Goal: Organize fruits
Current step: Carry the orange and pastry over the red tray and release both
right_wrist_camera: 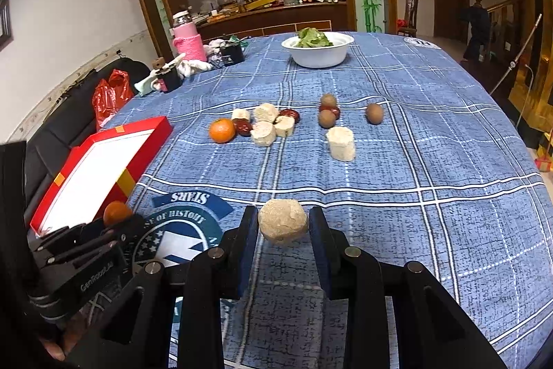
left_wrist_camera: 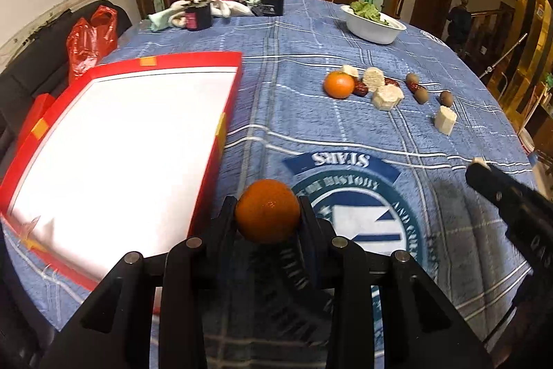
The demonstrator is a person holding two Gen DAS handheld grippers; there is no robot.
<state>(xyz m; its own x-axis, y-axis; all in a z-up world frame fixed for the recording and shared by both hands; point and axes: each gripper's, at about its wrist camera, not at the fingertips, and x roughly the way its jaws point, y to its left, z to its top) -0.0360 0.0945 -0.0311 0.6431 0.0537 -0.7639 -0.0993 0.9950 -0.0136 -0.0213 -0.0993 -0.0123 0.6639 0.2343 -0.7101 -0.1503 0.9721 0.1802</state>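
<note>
Gripping an orange, the left gripper hovers just beside the red box. Only the right wrist view shows clearly the right gripper clamped on a pale chunk, further from the box.

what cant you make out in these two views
- Red box, left wrist view: its white inside is washed out by glare, so any dividers don't show. Right wrist view: its near corner is hidden behind the left gripper.
- Held orange: its underside is hidden by the fingers.
- Beige piece in the right gripper: what it is can't be told.
- Bowl: only green leaves on top show.
</note>
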